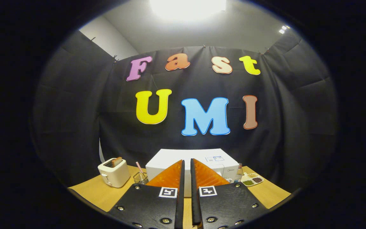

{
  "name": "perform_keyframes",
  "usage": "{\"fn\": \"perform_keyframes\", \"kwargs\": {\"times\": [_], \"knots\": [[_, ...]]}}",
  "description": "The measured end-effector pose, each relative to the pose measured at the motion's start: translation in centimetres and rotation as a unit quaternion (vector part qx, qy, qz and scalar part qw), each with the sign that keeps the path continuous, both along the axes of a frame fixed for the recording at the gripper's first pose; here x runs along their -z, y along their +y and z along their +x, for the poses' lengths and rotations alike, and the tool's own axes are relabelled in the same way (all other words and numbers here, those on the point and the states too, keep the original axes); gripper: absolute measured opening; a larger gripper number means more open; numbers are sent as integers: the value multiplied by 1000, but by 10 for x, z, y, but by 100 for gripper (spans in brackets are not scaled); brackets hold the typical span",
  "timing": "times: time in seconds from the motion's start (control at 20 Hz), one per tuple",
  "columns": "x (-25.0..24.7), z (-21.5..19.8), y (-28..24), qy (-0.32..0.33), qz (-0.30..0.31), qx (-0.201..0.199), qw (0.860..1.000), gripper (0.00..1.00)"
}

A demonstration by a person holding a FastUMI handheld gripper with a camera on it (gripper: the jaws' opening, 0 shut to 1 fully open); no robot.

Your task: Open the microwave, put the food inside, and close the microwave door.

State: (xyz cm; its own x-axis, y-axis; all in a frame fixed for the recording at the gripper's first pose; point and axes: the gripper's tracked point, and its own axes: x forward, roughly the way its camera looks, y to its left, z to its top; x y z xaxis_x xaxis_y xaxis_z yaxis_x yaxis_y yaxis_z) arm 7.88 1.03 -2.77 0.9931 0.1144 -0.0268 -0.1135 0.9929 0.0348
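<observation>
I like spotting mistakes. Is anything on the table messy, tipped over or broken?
Nothing stands out. The microwave sits square with its door shut, the toaster stands upright with toast in it, and the snack tray lies flat. The gripper hangs ahead of the microwave, fingers nearly together, holding nothing.

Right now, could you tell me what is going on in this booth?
A person holds the gripper above a wooden table, its fingers nearly together and gripping nothing, aimed at a white microwave just beyond them. A toaster stands on one side of the microwave and a snack tray on the other.
</observation>
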Motion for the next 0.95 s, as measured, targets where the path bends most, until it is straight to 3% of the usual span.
{"fn": "perform_keyframes", "kwargs": {"times": [0.4,0.5,0.6,0.65,0.95], "knots": [[-42,-58,-4,-36,-5,21,999,13],[-32,-68,0,-21,5,25,999,45],[-17,-76,6,7,7,17,1000,88],[-15,-79,8,12,6,11,1000,99],[-18,-85,0,-9,-18,23,1000,98]]}}
